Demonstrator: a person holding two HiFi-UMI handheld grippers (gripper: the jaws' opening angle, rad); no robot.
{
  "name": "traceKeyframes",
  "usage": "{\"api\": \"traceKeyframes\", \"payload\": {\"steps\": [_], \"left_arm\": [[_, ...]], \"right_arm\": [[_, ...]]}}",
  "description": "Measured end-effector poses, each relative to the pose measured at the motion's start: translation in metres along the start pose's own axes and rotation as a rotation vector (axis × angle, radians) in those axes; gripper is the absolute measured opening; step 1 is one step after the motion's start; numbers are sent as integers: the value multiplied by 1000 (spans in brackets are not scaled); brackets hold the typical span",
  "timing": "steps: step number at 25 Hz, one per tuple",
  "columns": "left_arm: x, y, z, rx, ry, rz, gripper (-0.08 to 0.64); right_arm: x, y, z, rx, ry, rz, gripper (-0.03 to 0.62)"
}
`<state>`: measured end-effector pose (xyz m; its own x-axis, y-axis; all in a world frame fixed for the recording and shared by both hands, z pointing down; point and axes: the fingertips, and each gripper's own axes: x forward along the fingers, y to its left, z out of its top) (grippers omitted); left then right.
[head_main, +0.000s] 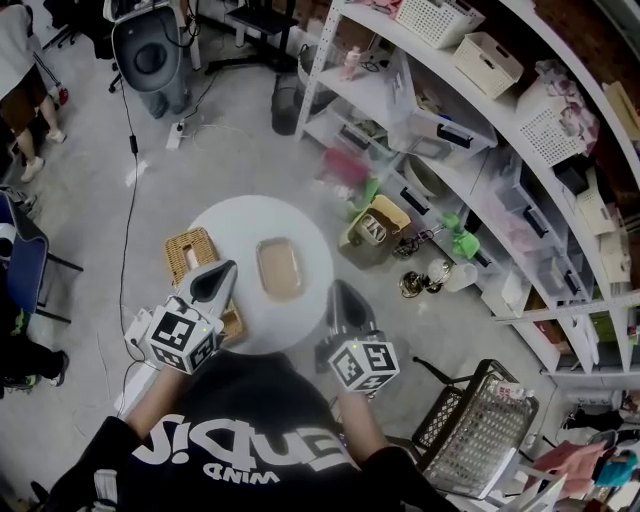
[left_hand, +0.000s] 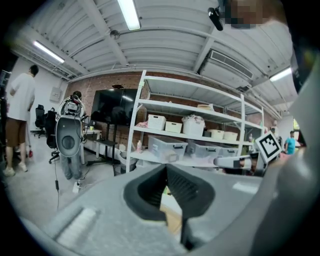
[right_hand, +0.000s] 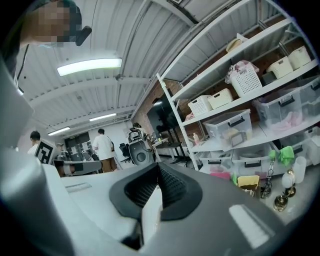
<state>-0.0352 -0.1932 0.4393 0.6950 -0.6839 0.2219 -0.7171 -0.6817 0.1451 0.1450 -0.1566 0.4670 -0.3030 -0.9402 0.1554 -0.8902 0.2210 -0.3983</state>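
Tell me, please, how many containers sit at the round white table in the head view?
2. A woven basket lies at the table's left edge, partly under the left gripper; a tan tray sits near its middle. The right gripper hides some of the near rim.

The round table (head_main: 232, 224) is white, its tray (head_main: 279, 268) tan, the wicker basket (head_main: 188, 252) woven brown. The left gripper (head_main: 226, 268) and right gripper (head_main: 337, 288) are grey, with black-and-white marker cubes.
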Motion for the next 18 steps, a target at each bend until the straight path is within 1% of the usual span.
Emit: {"api": "traceKeyframes", "payload": {"steps": [3, 4, 7, 11, 12, 14, 16, 18], "left_arm": [[-2, 4, 0, 3, 0, -13, 2], [-1, 5, 0, 3, 0, -17, 2], [0, 7, -1, -2, 0, -30, 2], [6, 6, -3, -7, 2, -43, 2], [8, 6, -3, -10, 3, -44, 2], [8, 6, -3, -15, 4, -44, 2], [8, 7, -4, -19, 4, -41, 2], [7, 9, -5, -22, 2, -37, 2]], "right_arm": [[6, 7, -1, -1, -4, 2, 5], [6, 8, -2, 0, -3, 0, 22], [9, 10, -7, -1, 6, -10, 44], [17, 5, -11, -2, 32, -16, 105], [20, 3, -13, -1, 43, -17, 127], [25, 1, -15, 0, 66, -21, 204], [32, 2, -17, 2, 86, -19, 268], [39, 4, -20, -1, 102, -11, 292]]}}
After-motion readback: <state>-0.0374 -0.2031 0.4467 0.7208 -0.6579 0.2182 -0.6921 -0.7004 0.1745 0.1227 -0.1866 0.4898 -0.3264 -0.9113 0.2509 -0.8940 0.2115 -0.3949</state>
